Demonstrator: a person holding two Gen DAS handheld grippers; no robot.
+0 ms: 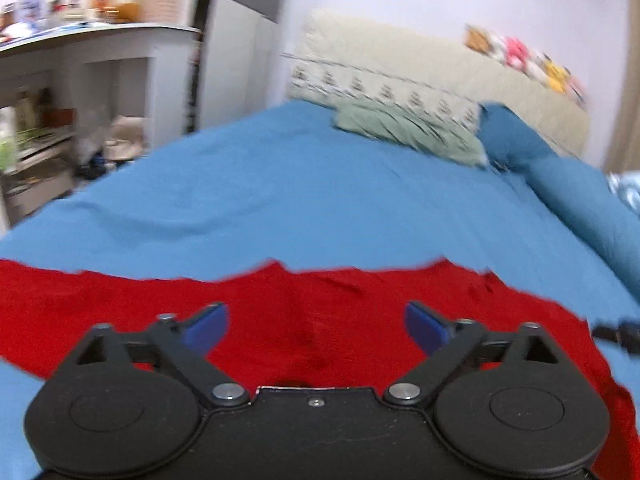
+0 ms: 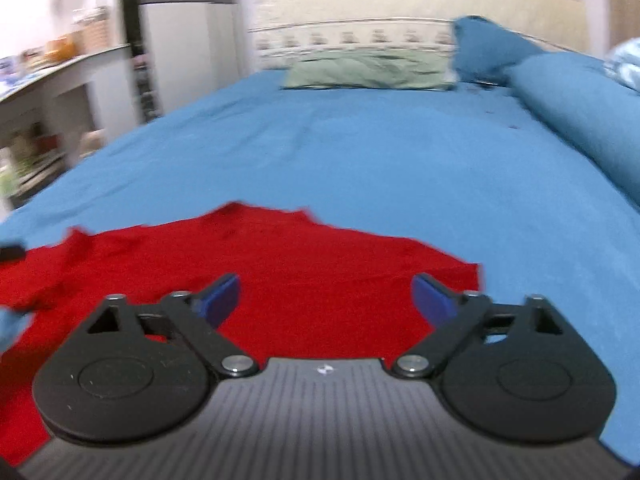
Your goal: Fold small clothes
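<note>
A small red garment (image 1: 312,320) lies spread flat on the blue bedsheet (image 1: 280,184), close in front of both grippers. My left gripper (image 1: 316,326) is open and empty, its blue-padded fingers over the middle of the garment. In the right wrist view the red garment (image 2: 320,272) fills the lower left, and my right gripper (image 2: 326,300) is open and empty above its right part, near its right edge. The tip of the other gripper shows at the right edge of the left wrist view (image 1: 618,334) and at the left edge of the right wrist view (image 2: 10,252).
A green pillow (image 1: 408,128) and a beige patterned headboard cushion (image 1: 400,76) lie at the far end of the bed. A rolled blue duvet (image 1: 580,200) runs along the right side. A white shelf unit (image 1: 80,92) with clutter stands to the left of the bed.
</note>
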